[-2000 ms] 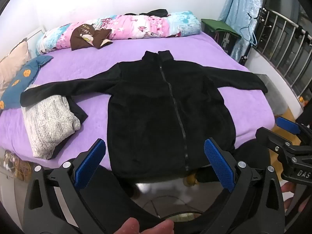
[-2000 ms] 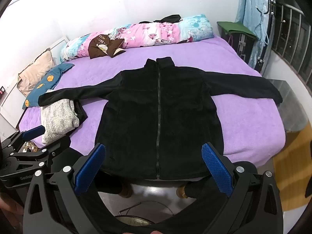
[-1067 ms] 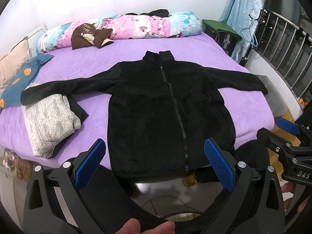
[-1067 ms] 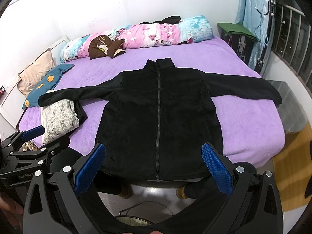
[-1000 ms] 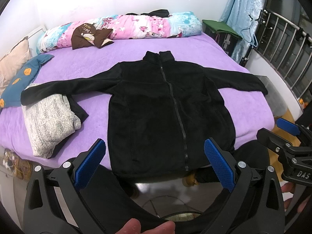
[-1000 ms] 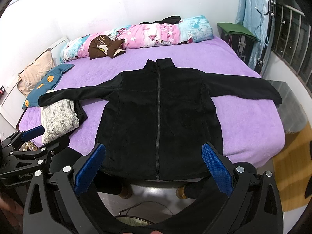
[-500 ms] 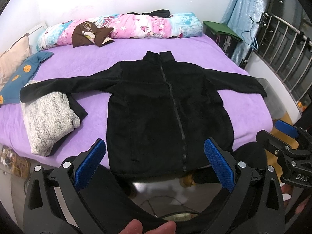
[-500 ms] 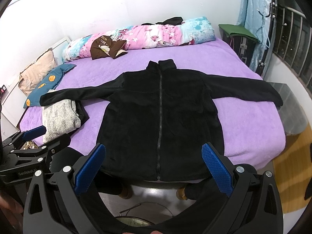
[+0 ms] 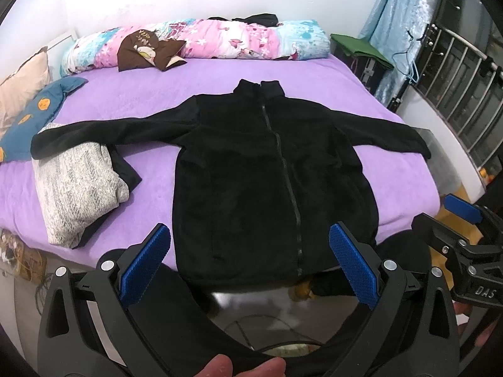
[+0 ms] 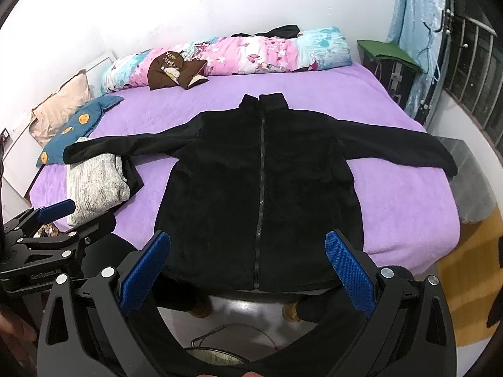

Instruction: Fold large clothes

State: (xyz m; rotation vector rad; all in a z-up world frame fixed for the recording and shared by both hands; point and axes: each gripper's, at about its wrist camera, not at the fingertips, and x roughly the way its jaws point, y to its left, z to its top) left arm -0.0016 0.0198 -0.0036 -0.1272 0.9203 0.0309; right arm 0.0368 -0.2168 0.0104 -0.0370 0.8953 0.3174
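Left wrist: left claw (image 9: 250, 264) spread, ribbed blue pads empty. Black fleece jacket (image 9: 267, 182) flat on the purple plush bed (image 9: 125, 94), zipped, sleeves outstretched.

Right wrist: right claw (image 10: 248, 262) spread, empty; jacket hem overhangs the bed edge.

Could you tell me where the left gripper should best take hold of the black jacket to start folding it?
Probably at the cuff of the black jacket's left-hand sleeve, coming from above and outside. That sleeve lies stretched straight out, its end draped over the grey knit garment, so the edge sits raised. The left gripper is open.
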